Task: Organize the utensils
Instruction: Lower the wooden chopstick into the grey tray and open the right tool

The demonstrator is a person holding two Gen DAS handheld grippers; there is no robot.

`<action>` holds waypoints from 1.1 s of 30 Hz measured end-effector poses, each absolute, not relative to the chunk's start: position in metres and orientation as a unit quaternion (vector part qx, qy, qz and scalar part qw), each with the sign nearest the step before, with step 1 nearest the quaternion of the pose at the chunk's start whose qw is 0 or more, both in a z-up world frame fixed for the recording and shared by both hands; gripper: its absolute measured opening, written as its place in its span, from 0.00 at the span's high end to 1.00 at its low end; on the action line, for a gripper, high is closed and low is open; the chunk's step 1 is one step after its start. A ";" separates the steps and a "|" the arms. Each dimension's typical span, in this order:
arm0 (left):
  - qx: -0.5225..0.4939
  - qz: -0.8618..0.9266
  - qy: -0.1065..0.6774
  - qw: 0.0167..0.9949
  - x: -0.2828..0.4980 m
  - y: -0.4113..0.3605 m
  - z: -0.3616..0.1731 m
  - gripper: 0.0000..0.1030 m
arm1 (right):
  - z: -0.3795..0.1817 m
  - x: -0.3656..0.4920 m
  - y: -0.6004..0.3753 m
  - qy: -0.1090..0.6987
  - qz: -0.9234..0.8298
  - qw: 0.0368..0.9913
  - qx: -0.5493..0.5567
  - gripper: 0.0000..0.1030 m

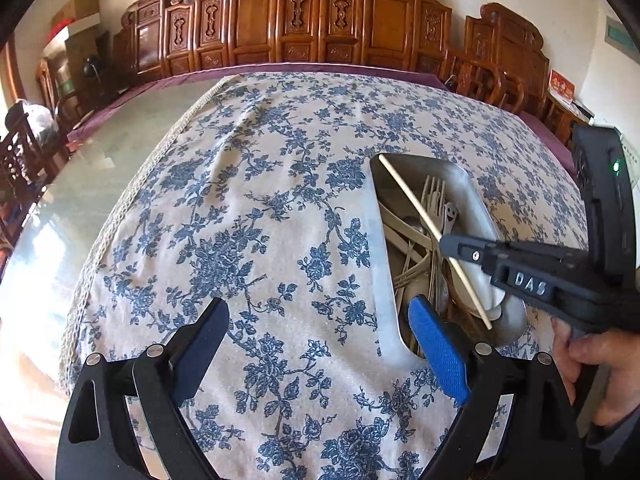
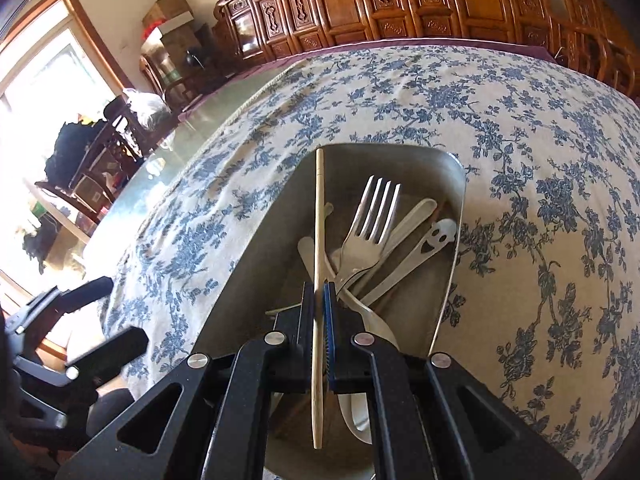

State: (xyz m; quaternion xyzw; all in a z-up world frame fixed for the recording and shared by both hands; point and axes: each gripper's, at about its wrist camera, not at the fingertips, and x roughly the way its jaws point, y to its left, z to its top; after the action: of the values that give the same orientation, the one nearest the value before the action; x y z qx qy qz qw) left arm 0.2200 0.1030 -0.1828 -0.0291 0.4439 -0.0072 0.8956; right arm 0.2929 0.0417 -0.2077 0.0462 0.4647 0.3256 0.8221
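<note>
Carved wooden cabinets (image 1: pixel 256 24) behind; floral tablecloth (image 1: pixel 240 200) covers table; metal tray (image 2: pixel 448 264) on it holds jumbled forks, spoons; right gripper (image 2: pixel 319 300) over tray, jaws clamped on chopstick (image 2: pixel 319 216) near mid-length; left gripper (image 1: pixel 320 340) jaws wide apart, empty, over cloth beside tray; chopstick likely light, stiff, smooth, prone to pivot; grip near middle looks sound.

A cream cloth (image 1: pixel 280 208) carries a blue flower print. The dull silver metal tray (image 2: pixel 260 280) holds a pale wooden chopstick (image 2: pixel 319 240).
</note>
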 end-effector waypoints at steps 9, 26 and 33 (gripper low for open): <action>-0.030 -0.006 0.441 0.897 0.220 0.106 -0.180 0.15 | -0.209 0.289 0.046 0.461 0.328 0.824 0.041 0.92; -0.029 -0.018 0.419 0.907 0.210 0.094 -0.155 0.15 | -0.159 0.258 0.010 0.376 0.323 0.868 0.006 0.80; -0.020 -0.025 0.391 0.920 0.194 0.083 -0.135 0.10 | -0.135 0.238 -0.023 0.349 0.300 0.888 0.005 0.77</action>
State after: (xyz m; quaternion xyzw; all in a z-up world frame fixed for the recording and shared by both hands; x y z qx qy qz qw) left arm 0.1938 0.0835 -0.1348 -0.0203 0.3912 -0.0252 0.9197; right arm 0.2376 -0.0231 -0.1353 0.0052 0.3486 0.3005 0.8878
